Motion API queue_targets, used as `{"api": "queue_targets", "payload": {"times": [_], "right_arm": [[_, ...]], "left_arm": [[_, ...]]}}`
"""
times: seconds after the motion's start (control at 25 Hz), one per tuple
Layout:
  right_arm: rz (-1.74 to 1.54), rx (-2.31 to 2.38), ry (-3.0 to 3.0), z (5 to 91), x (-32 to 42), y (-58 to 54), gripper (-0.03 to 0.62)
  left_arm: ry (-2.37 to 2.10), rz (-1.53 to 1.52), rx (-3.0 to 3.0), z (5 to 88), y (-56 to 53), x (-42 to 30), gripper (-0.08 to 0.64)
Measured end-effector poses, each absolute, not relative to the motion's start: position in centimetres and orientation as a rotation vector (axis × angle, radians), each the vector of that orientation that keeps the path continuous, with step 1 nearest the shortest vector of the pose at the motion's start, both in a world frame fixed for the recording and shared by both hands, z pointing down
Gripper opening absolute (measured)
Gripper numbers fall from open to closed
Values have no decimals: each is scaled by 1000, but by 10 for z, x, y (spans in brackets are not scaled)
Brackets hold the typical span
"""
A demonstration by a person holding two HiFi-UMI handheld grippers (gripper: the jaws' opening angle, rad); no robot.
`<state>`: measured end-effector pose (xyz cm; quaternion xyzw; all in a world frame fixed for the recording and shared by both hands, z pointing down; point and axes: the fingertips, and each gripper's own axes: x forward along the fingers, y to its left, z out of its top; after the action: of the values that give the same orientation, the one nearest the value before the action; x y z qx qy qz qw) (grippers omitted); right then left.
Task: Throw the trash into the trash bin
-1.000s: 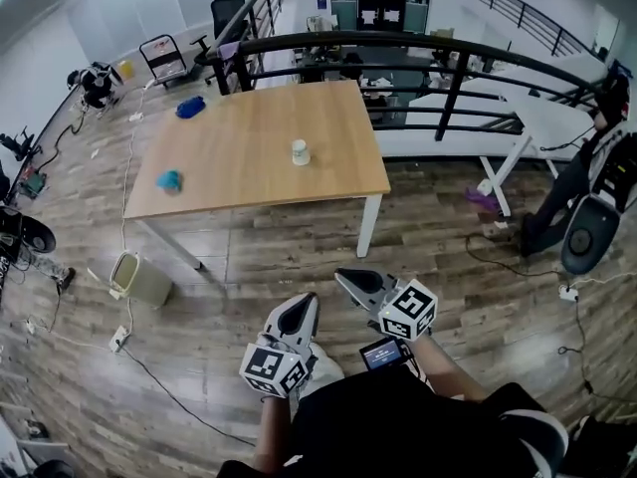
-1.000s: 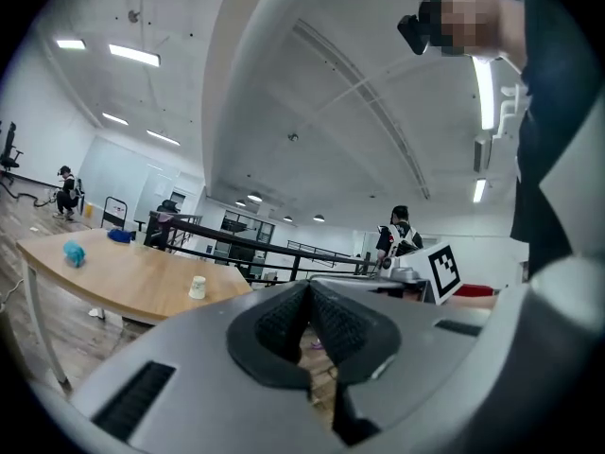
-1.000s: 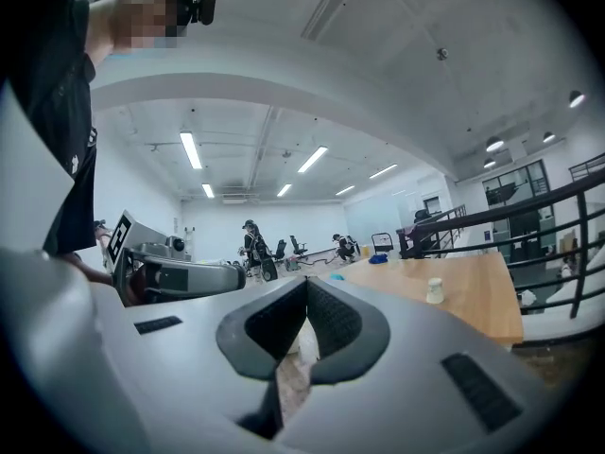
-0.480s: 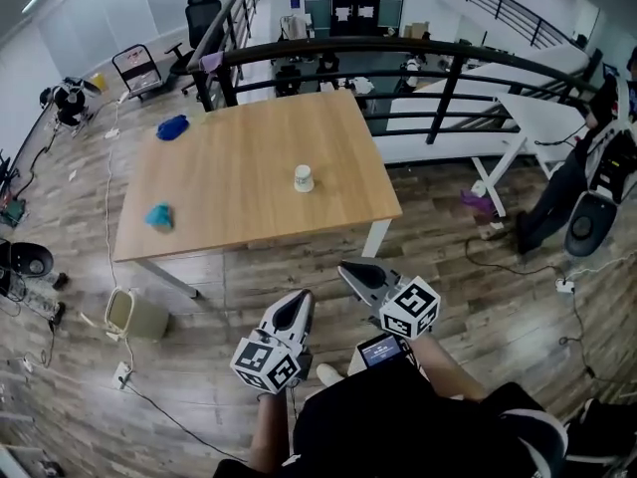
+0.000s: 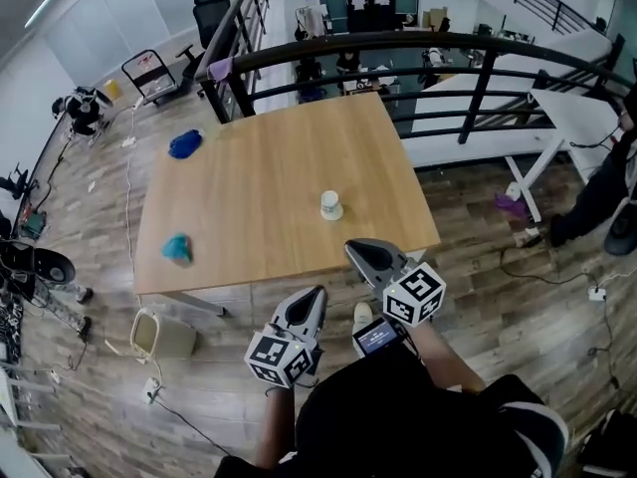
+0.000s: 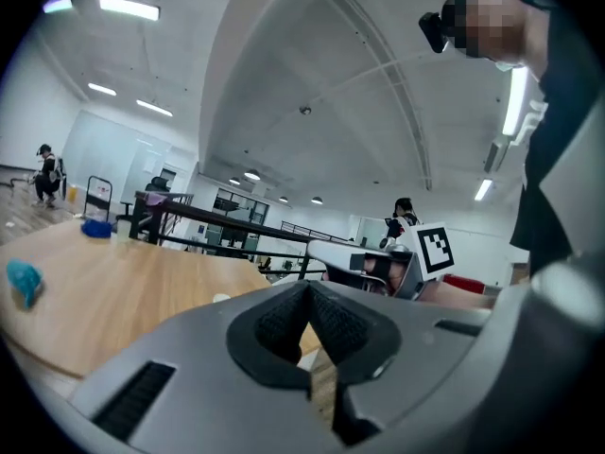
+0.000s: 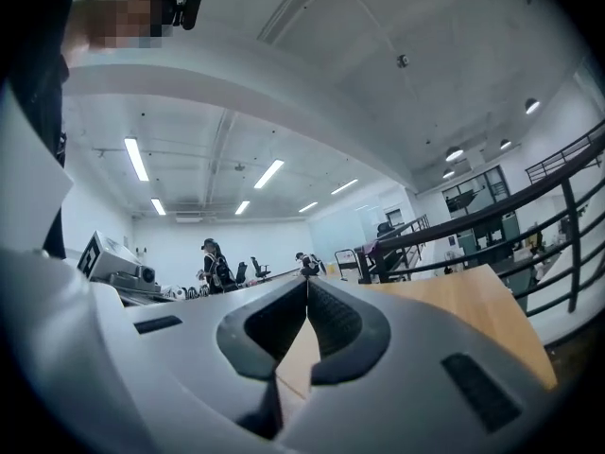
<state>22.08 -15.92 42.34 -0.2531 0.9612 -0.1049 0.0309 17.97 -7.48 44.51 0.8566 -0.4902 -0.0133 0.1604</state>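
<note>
On the wooden table [image 5: 259, 182] stand a small white paper cup [image 5: 329, 205], a crumpled teal piece of trash [image 5: 177, 248] near the left front edge, and a blue piece [image 5: 185, 144] at the far left. A pale trash bin [image 5: 164, 337] sits on the floor by the table's front left corner. My left gripper [image 5: 316, 296] is shut and empty, just short of the table's near edge. My right gripper [image 5: 354, 250] is shut and empty over that edge, a little in front of the cup. The left gripper view shows the teal trash [image 6: 24, 280] far left of the closed jaws.
A black railing [image 5: 398, 43] runs behind the table. Cables and a power strip [image 5: 151, 394] trail across the wood floor on the left. A white desk [image 5: 572, 118] and a person [image 5: 607, 192] are at the right, and a black office chair [image 5: 211, 13] stands at the back.
The view has closed in on the table. Both grippers, still shut, have moved forward from over open floor to the table's near edge. The cup now lies close ahead of the right gripper.
</note>
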Motion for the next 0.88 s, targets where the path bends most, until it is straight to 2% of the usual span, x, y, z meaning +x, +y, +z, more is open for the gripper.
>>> {"api": "queue_targets", "payload": {"times": [0.16, 0.4, 0.56, 0.88], "right_arm": [[-313, -740, 2934, 401, 198, -229, -2], [-306, -784, 2949, 406, 200, -312, -2], [-212, -861, 3015, 425, 203, -349, -2], [-273, -866, 3055, 447, 185, -380, -2]], "left_arm": [[-1423, 58, 2512, 418, -152, 166, -2], [-1436, 26, 2519, 404, -242, 168, -2], [-1468, 35, 2466, 422, -275, 157, -2], [-1517, 0, 2333, 445, -312, 113, -2]]}}
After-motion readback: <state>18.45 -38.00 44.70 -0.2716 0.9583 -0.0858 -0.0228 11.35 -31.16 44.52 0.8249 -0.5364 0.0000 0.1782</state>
